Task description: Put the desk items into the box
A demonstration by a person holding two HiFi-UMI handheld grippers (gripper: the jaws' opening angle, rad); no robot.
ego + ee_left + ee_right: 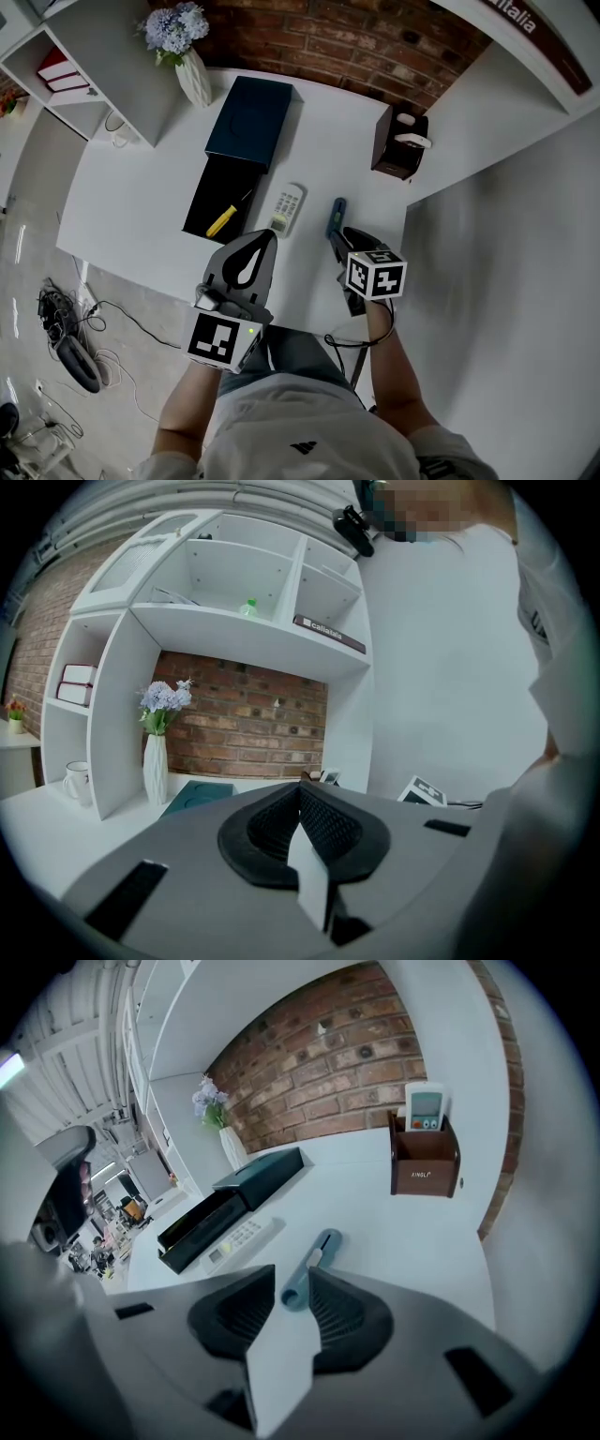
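While the left gripper (265,236) hangs closed and empty, the box (197,202) lies open on the table (141,187), with the remote (286,208) beside it. Rightward, the blue cutter (335,214) lies flat, its near end between the parted jaws of the right gripper (339,240). It is likely light, stiff and slick, so pinch it mid-body.

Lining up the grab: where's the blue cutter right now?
The blue cutter lies on the desk, right of the remote, its near end between the open jaws of the right gripper.

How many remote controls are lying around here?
2. One remote lies flat on the desk beside the open black box. The other remote stands upright in the brown holder at the desk's far corner. Others may be hidden.
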